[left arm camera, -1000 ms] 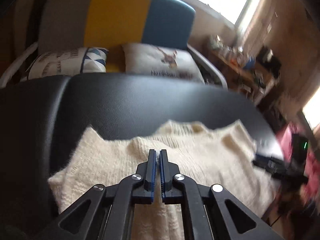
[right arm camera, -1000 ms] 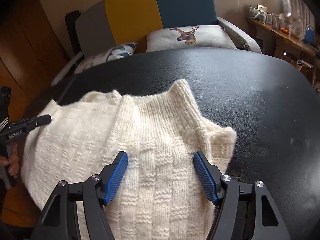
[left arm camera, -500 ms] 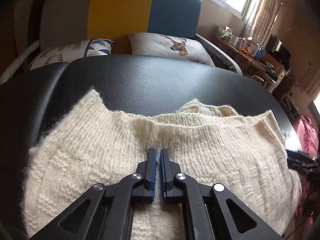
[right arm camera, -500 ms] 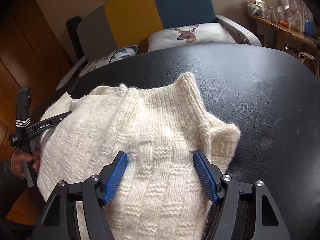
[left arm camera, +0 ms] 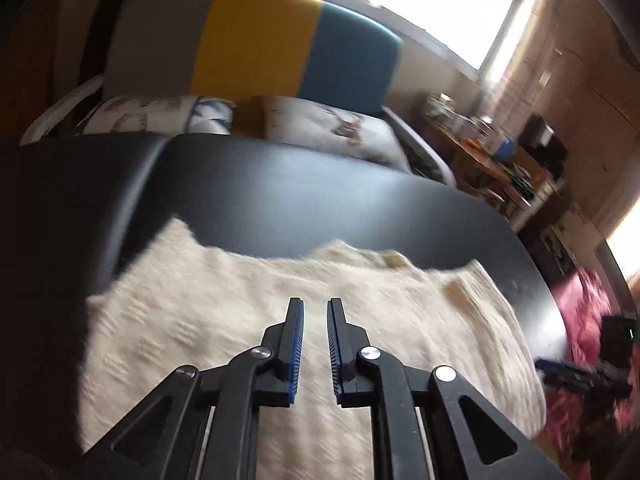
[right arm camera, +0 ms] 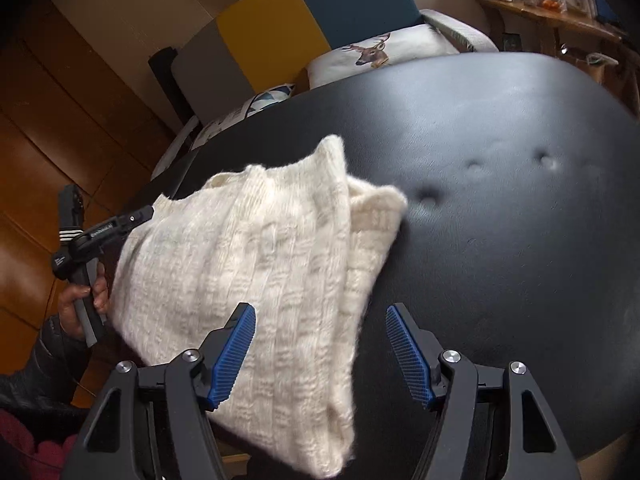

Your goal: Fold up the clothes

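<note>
A cream knitted sweater (left arm camera: 240, 320) lies folded on the black padded table (left arm camera: 300, 200). My left gripper (left arm camera: 315, 304) hovers over its middle, jaws parted by a narrow gap with nothing between them. In the right wrist view the sweater (right arm camera: 248, 248) hangs over the table's (right arm camera: 500, 200) near-left edge. My right gripper (right arm camera: 320, 316) stands wide open over the sweater's right edge, one finger above the knit and one above bare table. The left gripper (right arm camera: 142, 214), held by a hand (right arm camera: 80, 300), reaches the sweater's far-left side.
A sofa (left arm camera: 256, 40) with a grey, yellow and teal back and printed cushions (right arm camera: 376, 52) stands behind the table. A cluttered wooden shelf (left arm camera: 488, 160) and a window are at the right. Pink fabric (left arm camera: 588, 304) lies past the table's right edge.
My left gripper's jaws went from shut to slightly parted. The right gripper moved right, from over the sweater's middle to its right edge. The sweater now looks narrower.
</note>
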`<state>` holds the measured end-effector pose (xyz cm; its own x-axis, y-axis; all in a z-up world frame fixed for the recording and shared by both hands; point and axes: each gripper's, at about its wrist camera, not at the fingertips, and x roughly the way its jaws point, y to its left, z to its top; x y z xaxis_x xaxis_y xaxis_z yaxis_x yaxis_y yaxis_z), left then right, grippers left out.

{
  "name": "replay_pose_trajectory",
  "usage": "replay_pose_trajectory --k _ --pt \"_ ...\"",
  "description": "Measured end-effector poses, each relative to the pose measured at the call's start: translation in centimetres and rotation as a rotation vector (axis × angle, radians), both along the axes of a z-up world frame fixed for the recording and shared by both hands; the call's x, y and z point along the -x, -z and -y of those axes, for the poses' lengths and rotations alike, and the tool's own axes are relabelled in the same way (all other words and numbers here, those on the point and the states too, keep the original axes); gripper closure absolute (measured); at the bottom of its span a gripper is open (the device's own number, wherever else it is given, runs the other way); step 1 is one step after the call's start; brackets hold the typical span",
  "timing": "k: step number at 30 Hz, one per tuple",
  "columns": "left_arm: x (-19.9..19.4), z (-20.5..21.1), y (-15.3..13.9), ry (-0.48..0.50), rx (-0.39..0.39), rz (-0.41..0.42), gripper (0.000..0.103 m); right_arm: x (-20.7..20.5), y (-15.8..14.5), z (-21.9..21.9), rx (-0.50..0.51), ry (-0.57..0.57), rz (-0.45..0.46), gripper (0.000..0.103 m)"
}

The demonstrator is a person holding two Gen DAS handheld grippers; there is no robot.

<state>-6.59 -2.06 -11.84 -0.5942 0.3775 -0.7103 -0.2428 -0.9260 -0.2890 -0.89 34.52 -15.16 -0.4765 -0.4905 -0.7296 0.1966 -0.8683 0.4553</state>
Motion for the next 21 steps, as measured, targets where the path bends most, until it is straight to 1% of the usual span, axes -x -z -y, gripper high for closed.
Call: replay_pose_trajectory --k 2,3,4,5,6,7,9,10,12,16,17,19,20,21 --pt "-1.5 -2.5 0.5 0.072 0.05 -0.01 0.092 0.3 0.9 0.9 -0.026 -0.012 0.016 0.034" --pt "-2.0 -3.6 0.8 0.099 0.074 -0.008 0.092 0.5 1.4 1.5 -0.035 -0.026 0.032 0.042" --pt "-2.2 -4.6 1.1 0.118 0.092 -0.002 0.092 0.7 1.8 2.0 -0.043 -0.041 0.049 0.053" --pt "-2.6 -5.5 1.5 0.14 0.122 0.0 0.092 0.5 1.8 2.5 -0.058 -0.054 0.049 0.062" --pt "-3.0 -6.5 2.0 0.163 0.155 0.002 0.092 0.2 1.6 2.9 -0.073 -0.066 0.047 0.064" --pt "-3.2 -7.2 2.7 0.175 0.193 0.012 0.091 -0.4 0.9 3.2 -0.098 -0.082 0.032 0.075" --pt "-3.6 -7.5 3.8 0.165 0.195 0.006 0.09 -1.7 -0.7 3.6 -0.149 -0.116 -0.001 0.088" --pt "-3.5 -7.5 4.0 0.159 0.185 0.012 0.09 -2.4 -0.7 3.9 -0.229 -0.129 -0.003 0.091" --pt "-3.3 -7.7 4.1 0.148 0.168 0.031 0.09 -2.9 -0.2 3.7 -0.268 -0.108 -0.001 0.091" --pt "-2.9 -8.3 3.5 0.139 0.196 0.067 0.09 -3.5 1.0 3.1 -0.33 -0.06 0.004 0.09" --pt "-3.0 -8.4 3.1 0.14 0.195 0.063 0.09 -3.7 1.3 3.0 -0.346 -0.048 0.005 0.089" --pt "-3.4 -8.7 2.1 0.15 0.177 0.038 0.09 -4.1 1.9 2.7 -0.377 -0.024 0.007 0.082" --pt "-3.7 -8.8 1.6 0.158 0.16 0.018 0.09 -4.0 1.4 2.1 -0.358 -0.01 0.004 0.07" --pt "-3.8 -9.1 1.3 0.169 0.157 0.003 0.09 -3.4 1.3 2.3 -0.36 -0.011 0.001 0.057"
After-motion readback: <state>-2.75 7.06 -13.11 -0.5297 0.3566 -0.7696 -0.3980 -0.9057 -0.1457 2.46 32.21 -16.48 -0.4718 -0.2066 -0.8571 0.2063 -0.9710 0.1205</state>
